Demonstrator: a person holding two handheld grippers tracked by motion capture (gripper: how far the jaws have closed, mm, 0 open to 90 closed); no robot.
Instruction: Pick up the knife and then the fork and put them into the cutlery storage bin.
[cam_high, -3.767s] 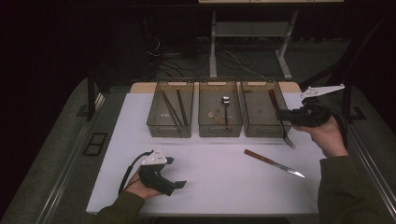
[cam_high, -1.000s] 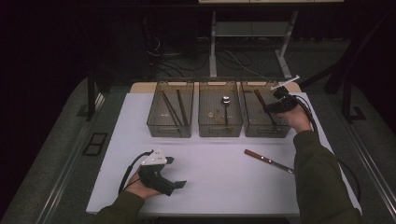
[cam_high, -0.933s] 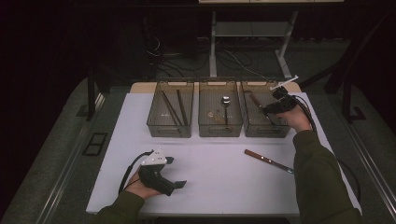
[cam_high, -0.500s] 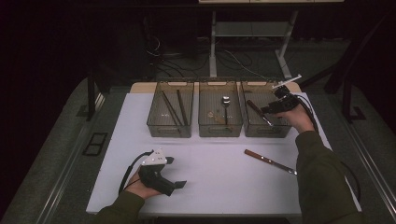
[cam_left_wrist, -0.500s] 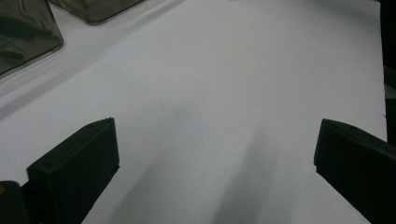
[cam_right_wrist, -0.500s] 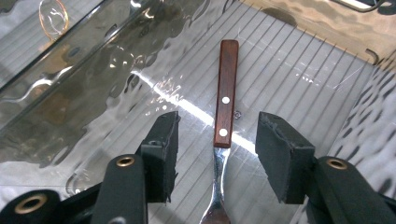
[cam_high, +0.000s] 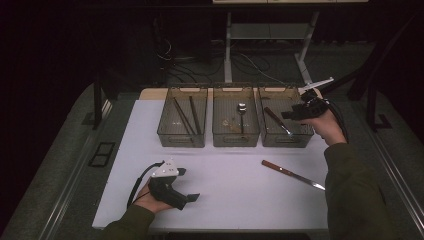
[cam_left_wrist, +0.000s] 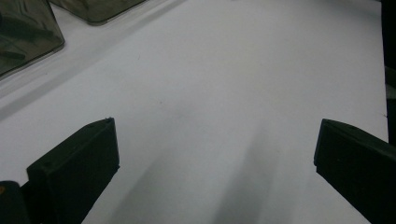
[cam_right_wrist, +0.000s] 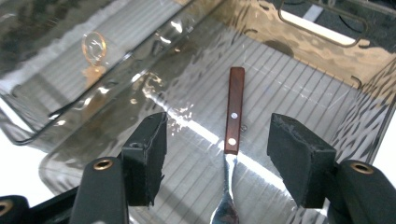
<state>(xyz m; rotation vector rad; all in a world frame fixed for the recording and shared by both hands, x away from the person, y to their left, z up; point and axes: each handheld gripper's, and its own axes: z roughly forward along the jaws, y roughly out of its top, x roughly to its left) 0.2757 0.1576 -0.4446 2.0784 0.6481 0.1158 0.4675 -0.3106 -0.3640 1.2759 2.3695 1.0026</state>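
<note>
The wooden-handled fork (cam_right_wrist: 233, 112) lay flat on the ribbed floor of the right-hand bin (cam_high: 300, 140), handle pointing away from the right gripper (cam_right_wrist: 217, 158). That gripper hovered just above it with its fingers spread either side of the handle, touching nothing — they had just been opening, the fork lying free below the gap. In the high view a spoon (cam_high: 242, 111) sat in the middle bin (cam_high: 235, 137) and chopsticks (cam_high: 186, 116) in the left bin (cam_high: 181, 137). A knife (cam_high: 292, 174) rested on the white tabletop (cam_high: 235, 200). The left gripper (cam_high: 186, 200) sat low over the tabletop near its front edge — fingers spread wide, empty
</note>
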